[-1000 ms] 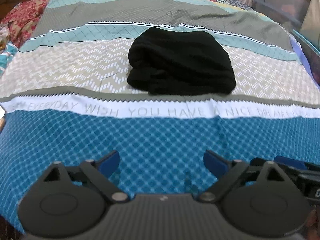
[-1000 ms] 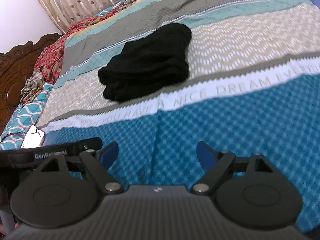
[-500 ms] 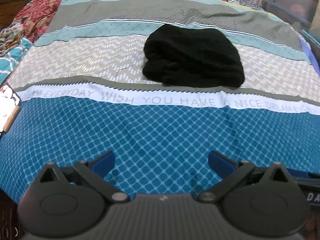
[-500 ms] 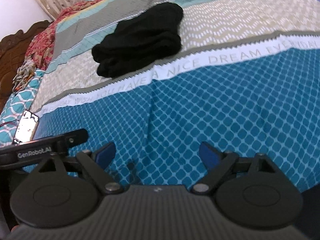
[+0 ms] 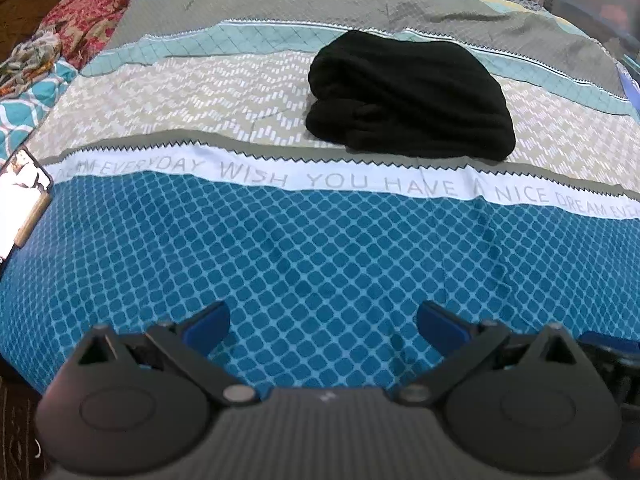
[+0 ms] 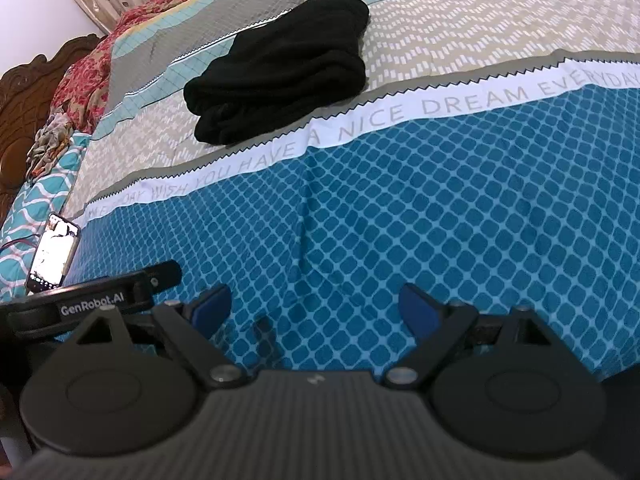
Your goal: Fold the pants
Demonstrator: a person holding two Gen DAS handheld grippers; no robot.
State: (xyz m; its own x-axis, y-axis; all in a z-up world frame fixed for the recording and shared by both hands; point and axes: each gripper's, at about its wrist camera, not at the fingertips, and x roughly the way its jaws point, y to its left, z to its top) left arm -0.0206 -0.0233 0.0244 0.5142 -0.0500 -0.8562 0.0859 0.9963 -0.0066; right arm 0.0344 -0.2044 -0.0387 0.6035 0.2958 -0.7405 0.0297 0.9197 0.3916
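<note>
While both grippers' fingers gape empty, one folded pants (image 5: 408, 96) bundle lies at twelve o'clock on the bed (image 5: 320, 248), one phone (image 5: 20, 204) at nine.

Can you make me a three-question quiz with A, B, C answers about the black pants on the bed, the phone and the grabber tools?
1. Where does the folded black fabric pants bundle lie on the patterned bedspread?
A. on the blue checked band
B. on the beige zigzag band, past the white lettered stripe
C. on the red floral blanket

2. How many phones lie on the bed?
A. one
B. two
C. three

3. How are the left tool and the right tool?
A. both shut on the pants
B. one open, one shut
C. both open, holding nothing

Answers:
1 B: the bundle sits beyond the lettered stripe, on the beige band.
2 A: only one lit-screen phone shows, at the bed's edge.
3 C: each tool's blue pads stand wide apart over bare bedspread.
</note>
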